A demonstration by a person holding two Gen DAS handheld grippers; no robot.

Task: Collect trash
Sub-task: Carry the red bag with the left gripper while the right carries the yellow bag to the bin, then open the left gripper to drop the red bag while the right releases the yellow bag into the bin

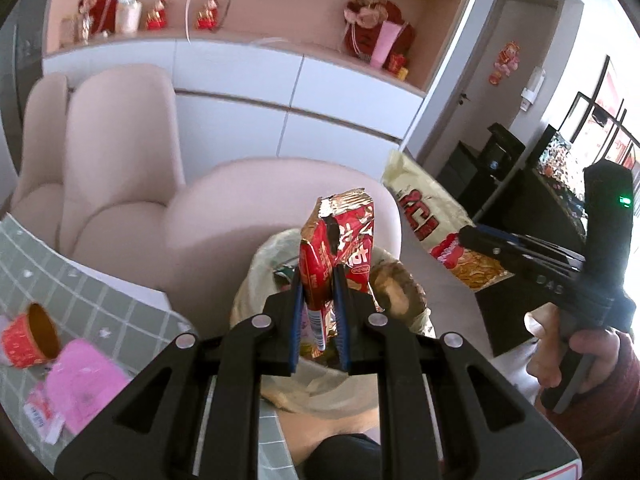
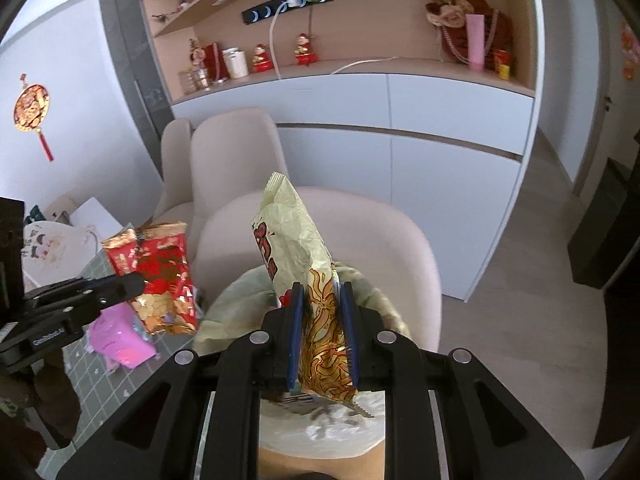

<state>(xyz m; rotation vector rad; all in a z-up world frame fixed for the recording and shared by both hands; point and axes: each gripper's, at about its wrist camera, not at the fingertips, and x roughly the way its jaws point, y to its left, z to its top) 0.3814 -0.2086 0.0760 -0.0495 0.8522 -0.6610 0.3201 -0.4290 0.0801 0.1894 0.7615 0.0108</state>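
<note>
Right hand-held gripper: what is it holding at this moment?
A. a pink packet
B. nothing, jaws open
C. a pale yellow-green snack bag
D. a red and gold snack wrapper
C: in the right wrist view the right hand-held gripper is shut on the pale bag, while the red wrapper is in the left hand-held gripper.

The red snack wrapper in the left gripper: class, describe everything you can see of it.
The red wrapper is a crumpled, shiny foil-like packet, red with gold patches and white lettering, its top edge torn open and ragged. It stands roughly upright, pinched near its lower end between the blue pads of the left gripper, which alone touches it. It hangs in the air above an open pale bag, in front of a beige chair.
</note>
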